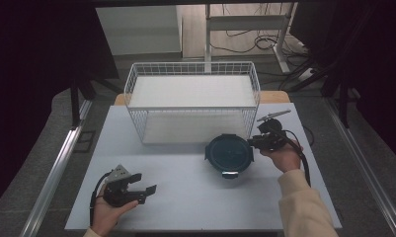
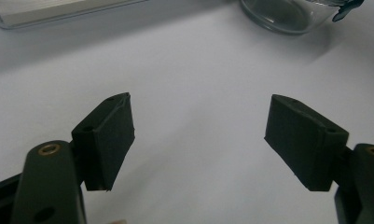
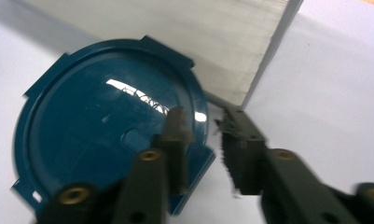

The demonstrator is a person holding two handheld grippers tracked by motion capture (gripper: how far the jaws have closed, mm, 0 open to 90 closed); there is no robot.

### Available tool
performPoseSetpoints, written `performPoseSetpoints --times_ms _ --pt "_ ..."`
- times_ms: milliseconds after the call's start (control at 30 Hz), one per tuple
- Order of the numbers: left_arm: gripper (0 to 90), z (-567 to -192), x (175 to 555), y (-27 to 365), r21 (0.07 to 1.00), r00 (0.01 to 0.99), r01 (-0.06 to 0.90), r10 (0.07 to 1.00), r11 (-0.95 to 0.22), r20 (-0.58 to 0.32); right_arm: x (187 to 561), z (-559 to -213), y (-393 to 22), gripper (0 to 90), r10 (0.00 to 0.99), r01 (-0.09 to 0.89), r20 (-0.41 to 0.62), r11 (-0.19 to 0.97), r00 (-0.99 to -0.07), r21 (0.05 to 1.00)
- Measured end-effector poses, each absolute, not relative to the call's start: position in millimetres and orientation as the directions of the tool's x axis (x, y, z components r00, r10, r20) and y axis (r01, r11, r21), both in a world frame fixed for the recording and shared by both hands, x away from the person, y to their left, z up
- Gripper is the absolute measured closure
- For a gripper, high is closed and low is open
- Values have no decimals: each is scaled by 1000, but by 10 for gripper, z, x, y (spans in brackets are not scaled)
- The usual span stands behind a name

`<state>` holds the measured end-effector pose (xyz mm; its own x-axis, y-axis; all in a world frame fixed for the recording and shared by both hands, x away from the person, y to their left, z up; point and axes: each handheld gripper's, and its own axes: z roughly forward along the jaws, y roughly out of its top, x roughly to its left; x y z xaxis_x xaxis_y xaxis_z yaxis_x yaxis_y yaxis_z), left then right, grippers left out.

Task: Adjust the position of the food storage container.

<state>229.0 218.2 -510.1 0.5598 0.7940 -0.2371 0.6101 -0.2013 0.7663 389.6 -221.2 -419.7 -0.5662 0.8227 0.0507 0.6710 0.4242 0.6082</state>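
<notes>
Right tool (image 3: 205, 135) at blue-lidded container (image 1: 229, 154); left tool (image 2: 198, 140) idle.
Right tool narrowly parted astride the lid's edge tab; left tool spread wide over bare counter (image 1: 185, 197).

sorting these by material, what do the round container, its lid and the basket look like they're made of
Container: clear and glossy, likely glass, since the table shows through its wall in the left gripper view.
Lid: dark blue, smooth and shiny with sharp reflections and moulded tabs, so probably hard plastic.
Basket: thin white grid, apparently coated metal wire; a white ribbed sheet lines it, material unclear.
</notes>
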Motion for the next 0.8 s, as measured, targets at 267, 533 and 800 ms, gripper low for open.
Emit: performPoseSetpoints --times_ms 267,533,800 --pt "230 -5108 2297 2189 768 566 606 790 -206 -235 4097 -4341 -2201 895 831 673 4 448 -557 589" --pt "231 -5121 2314 2204 764 562 611 793 -207 -234 4174 -4493 -2120 897 817 665 -45 498 -575 556" --pt "231 -5128 2322 2205 763 560 613 795 -207 -234 4194 -4565 -2070 899 791 647 -55 536 -609 542"
